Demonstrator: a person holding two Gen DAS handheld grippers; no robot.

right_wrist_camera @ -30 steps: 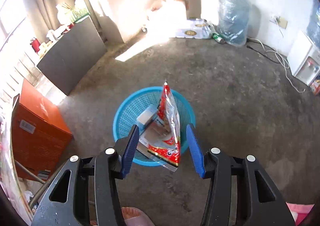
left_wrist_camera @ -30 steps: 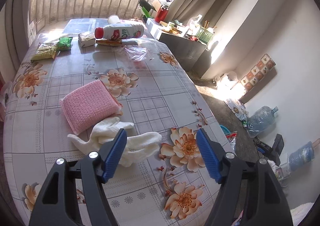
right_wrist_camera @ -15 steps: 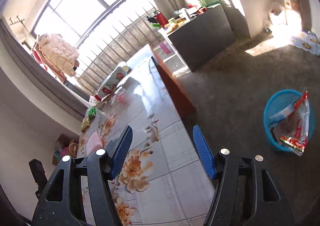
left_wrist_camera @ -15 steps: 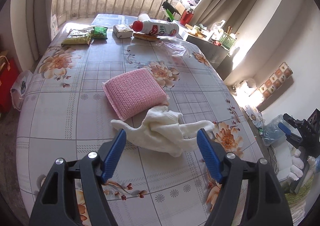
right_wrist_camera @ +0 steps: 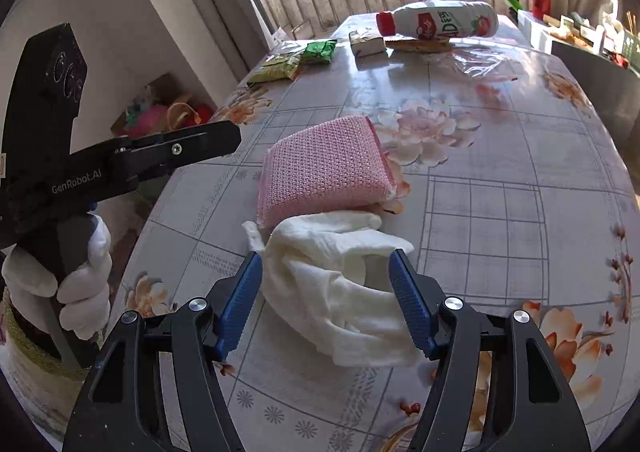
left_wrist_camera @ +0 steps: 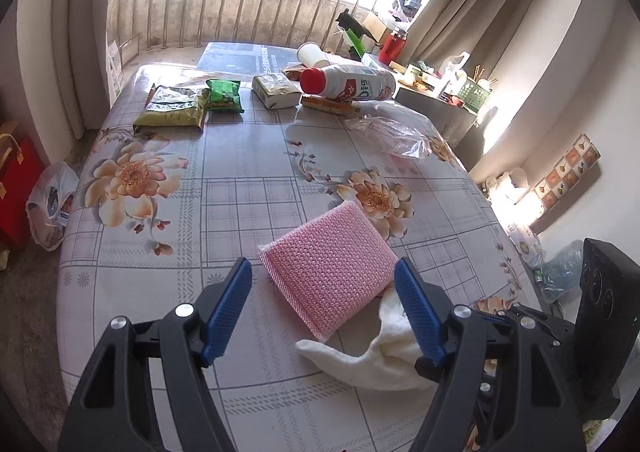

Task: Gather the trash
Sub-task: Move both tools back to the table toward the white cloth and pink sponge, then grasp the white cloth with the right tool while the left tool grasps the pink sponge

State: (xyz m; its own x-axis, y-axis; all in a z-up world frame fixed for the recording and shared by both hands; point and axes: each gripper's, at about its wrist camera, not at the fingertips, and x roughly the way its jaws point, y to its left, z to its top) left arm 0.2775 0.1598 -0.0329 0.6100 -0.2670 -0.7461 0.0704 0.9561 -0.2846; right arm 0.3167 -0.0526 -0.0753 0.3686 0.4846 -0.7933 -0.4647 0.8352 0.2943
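Both tongs [left_wrist_camera: 322, 310] [right_wrist_camera: 326, 302] agape over table [left_wrist_camera: 248, 156].

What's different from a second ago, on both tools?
The right tool left the floor basket, where the red wrapper stayed, and swung back to the table, now open over the white cloth. The left tool shifted from the cloth to over the pink sponge. Both stay open; the table items haven't moved.
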